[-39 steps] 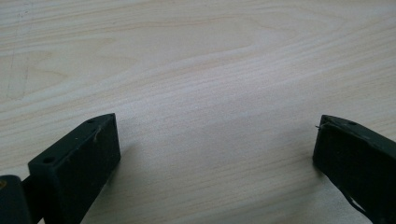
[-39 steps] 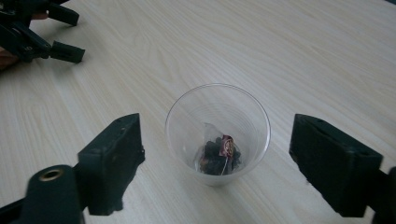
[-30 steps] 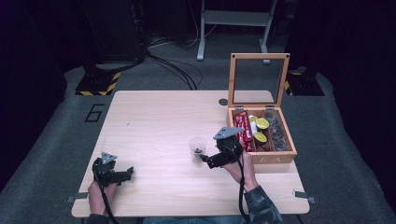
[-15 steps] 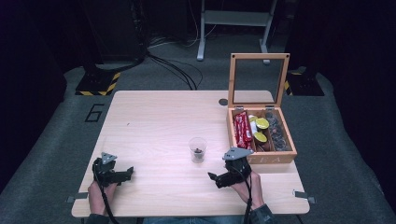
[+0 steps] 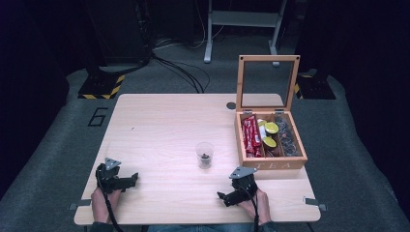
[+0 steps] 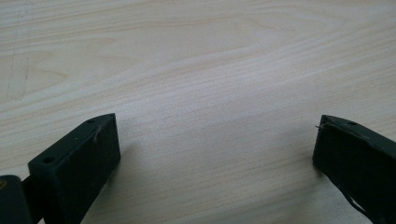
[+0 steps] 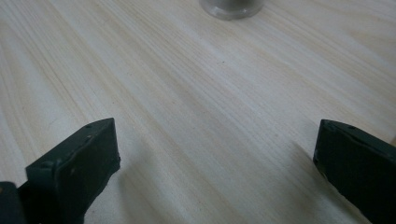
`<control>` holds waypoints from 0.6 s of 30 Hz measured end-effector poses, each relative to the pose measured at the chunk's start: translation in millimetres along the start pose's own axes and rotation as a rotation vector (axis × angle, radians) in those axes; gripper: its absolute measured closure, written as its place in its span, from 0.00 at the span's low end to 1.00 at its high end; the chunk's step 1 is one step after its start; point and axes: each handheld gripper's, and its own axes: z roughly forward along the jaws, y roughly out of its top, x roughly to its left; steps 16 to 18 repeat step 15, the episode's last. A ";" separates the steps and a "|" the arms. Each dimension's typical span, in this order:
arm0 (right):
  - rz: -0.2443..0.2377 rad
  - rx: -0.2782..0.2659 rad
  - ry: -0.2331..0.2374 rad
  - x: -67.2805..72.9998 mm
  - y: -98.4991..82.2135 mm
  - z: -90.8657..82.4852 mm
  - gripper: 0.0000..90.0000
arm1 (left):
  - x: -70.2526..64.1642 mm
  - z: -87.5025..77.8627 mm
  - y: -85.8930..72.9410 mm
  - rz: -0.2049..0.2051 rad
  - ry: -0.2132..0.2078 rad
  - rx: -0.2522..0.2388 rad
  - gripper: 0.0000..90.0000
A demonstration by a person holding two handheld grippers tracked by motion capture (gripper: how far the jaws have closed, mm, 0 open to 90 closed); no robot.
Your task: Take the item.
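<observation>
On dark grey carpet, a pale wooden table (image 5: 159,125) carries a plastic cup (image 5: 204,155) centrally and an open tea box (image 5: 270,140) at right. Near edge: left gripper (image 5: 131,180) and right gripper (image 5: 223,197), jaws apart, empty.

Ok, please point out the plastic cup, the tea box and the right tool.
plastic cup (image 5: 204,155), high view, on its clear side wall.
tea box (image 5: 273,164), high view, on its front wall.
right tool (image 5: 222,197), high view, between its fingertips.

Bright tabletop, dark surroundings, soft focus
</observation>
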 end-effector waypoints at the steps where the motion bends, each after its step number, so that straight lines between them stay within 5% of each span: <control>1: 0.000 0.000 0.000 0.0 0.0 0.0 0.00 | 0.1 0.0 0.0 0.002 0.001 0.000 0.01; 6: -0.049 0.000 -0.035 1.6 -0.9 4.2 0.00 | 0.0 0.0 0.0 0.001 0.000 0.000 0.01; 18: -0.040 -0.006 -0.030 1.8 -1.2 4.4 0.00 | 0.5 -0.5 0.6 0.008 0.002 0.013 0.00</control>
